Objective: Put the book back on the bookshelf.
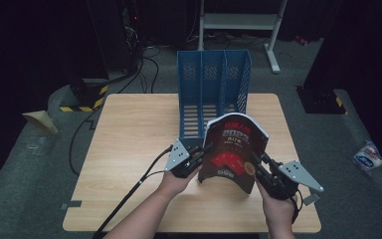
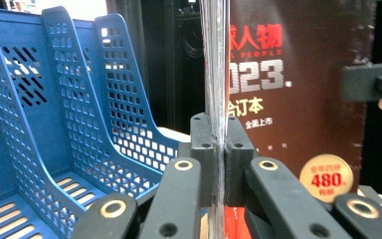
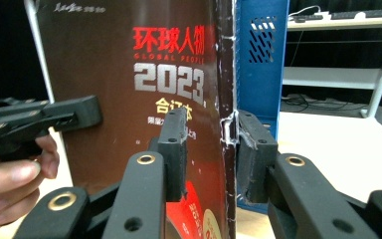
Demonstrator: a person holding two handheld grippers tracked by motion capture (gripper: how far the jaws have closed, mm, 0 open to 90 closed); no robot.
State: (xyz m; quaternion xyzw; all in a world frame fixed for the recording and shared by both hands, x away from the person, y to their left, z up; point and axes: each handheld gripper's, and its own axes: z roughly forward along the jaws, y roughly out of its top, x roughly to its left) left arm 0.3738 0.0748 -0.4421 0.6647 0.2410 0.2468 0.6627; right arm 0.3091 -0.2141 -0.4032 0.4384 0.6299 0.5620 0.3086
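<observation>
The left hand-held gripper (image 2: 218, 164) clamped the upright book's (image 1: 234, 149) edge near the worktop's (image 1: 129, 139) front edge, before the blue file rack (image 1: 211, 92), while the right hand-held gripper (image 3: 210, 149) stood parted around its spine.

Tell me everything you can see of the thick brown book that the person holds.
The book is thick and softbound, with a dark brown glossy cover, red and white print, "2023" and a round sticker. It stands upright on the wooden table, in front of the blue file rack. The left hand-held gripper is shut on its page edge. The right hand-held gripper straddles the worn spine, one pad off the cover.
</observation>
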